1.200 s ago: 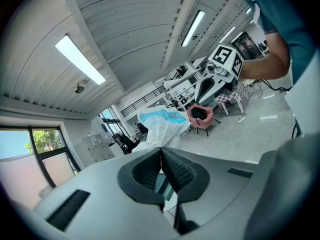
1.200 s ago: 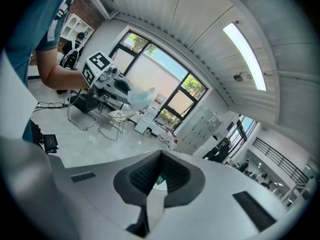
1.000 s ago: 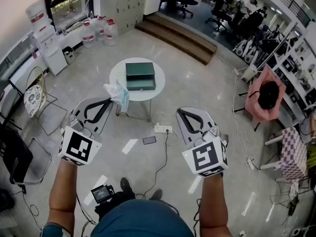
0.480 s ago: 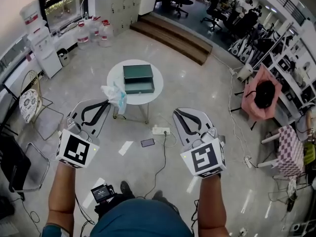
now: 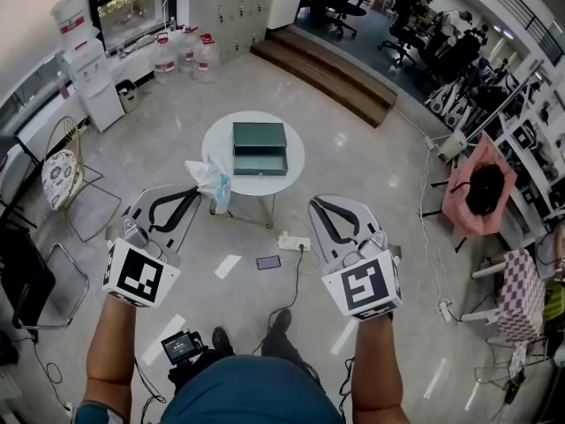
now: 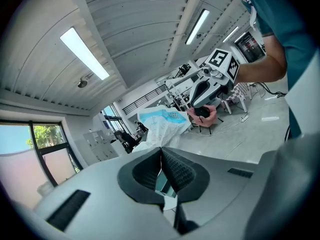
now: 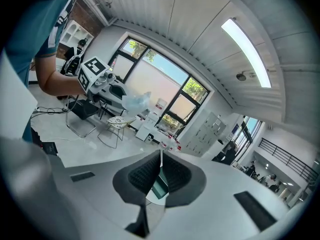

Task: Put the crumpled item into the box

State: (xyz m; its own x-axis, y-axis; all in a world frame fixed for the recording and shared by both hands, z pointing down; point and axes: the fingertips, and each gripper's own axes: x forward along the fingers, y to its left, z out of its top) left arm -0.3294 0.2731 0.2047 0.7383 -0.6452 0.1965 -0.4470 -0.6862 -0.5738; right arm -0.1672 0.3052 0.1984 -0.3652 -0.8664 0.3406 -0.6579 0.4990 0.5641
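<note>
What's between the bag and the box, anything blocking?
Nothing visible. The bag hangs from the shut left tool, overlapping the table's left edge in the head view. The box sits mid-table, with only bare tabletop between them. The right tool is off to the right, clear of that path.

Bright, even indoor light. Strip lights (image 6: 84, 53) glare white above the left gripper (image 5: 195, 184); one more shows above the right gripper (image 5: 316, 204). Windows (image 7: 167, 84) past the right jaws wash out pale. Floor (image 5: 362, 166) ahead of both is glossy with soft sheen patches; shadows are faint. Gripper views: heavy fisheye, black rounded corners, bowed lines. Gripper bodies near the lens are soft; bag (image 6: 162, 125) is fairly sharp.
</note>
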